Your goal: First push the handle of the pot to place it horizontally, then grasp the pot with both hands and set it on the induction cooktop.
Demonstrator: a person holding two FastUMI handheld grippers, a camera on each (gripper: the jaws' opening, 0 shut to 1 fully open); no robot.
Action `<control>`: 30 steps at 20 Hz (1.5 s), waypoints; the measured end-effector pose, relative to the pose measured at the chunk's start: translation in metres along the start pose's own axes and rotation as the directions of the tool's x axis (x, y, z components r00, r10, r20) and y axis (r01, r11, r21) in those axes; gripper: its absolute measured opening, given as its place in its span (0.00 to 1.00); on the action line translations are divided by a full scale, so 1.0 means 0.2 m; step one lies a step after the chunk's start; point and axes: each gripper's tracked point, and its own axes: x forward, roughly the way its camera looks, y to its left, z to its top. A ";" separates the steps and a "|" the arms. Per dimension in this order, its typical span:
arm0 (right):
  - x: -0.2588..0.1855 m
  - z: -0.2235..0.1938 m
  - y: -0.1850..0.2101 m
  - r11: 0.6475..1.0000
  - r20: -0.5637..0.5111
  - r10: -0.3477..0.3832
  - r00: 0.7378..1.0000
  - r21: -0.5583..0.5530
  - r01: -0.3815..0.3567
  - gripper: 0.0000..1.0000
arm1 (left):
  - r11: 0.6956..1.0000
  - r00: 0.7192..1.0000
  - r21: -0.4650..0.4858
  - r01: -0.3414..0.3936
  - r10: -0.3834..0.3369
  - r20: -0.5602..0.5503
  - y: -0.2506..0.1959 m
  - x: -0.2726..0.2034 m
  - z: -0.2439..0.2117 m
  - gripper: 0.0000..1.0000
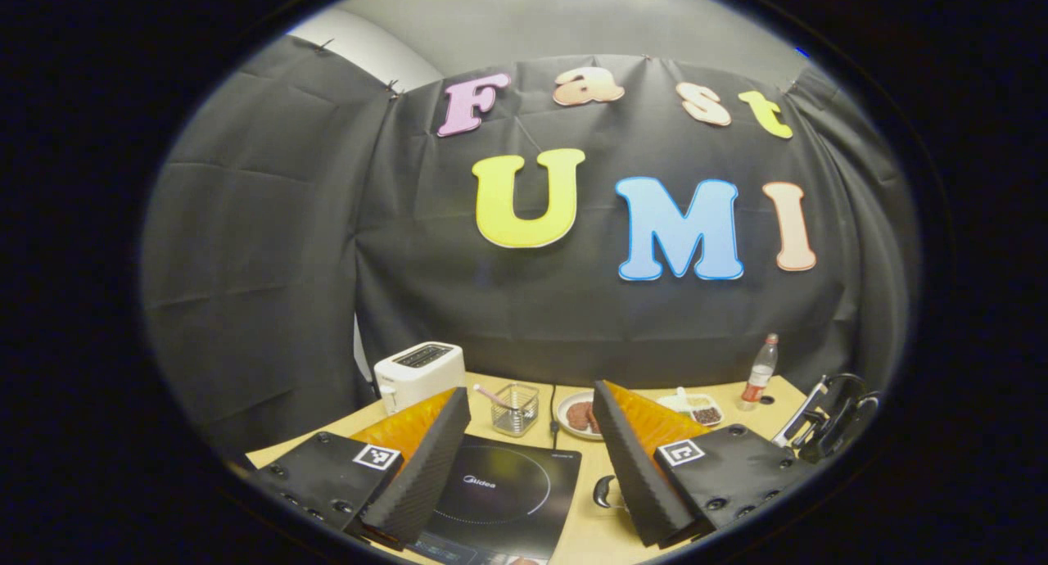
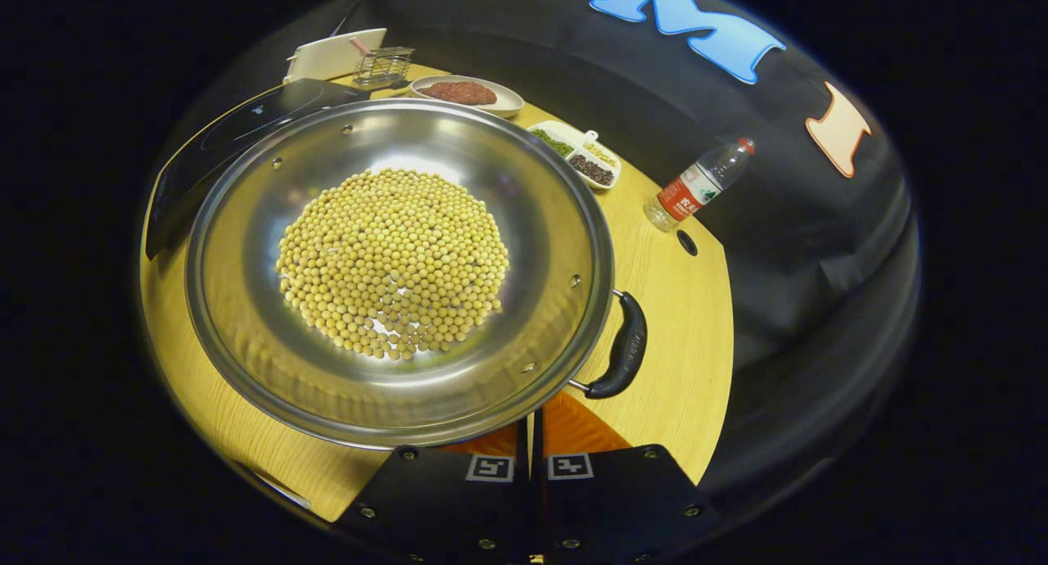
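A wide steel pot (image 2: 246, 319) holding a heap of soybeans (image 2: 393, 262) rests on the wooden table (image 2: 679, 344). One black handle (image 2: 626, 348) sticks out at its right side. My right gripper (image 2: 530, 434) is shut, and its tips sit tucked just under the pot's near rim, left of that handle. The black induction cooktop (image 2: 237, 131) lies beyond the pot. My left gripper (image 1: 530, 391) hangs open over the cooktop (image 1: 508, 491) with nothing between its fingers. A black curved pot handle (image 1: 604, 491) lies by the cooktop's right edge. The other gripper (image 1: 831, 422) shows at far right.
At the table's back stand a white toaster (image 1: 419, 368), a wire basket (image 1: 514, 408), a plate of meat patties (image 1: 577, 415), a divided dish of beans (image 1: 696, 408) and a plastic bottle (image 1: 760, 372). The booth's black cloth wall closes the back and sides.
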 end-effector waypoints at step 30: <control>-0.11 0.19 -0.18 0.812 0.196 0.024 0.980 0.569 -0.133 0.98 | 0.962 0.809 -0.053 0.269 -0.255 -0.529 -0.66 0.45 -1.26 1.00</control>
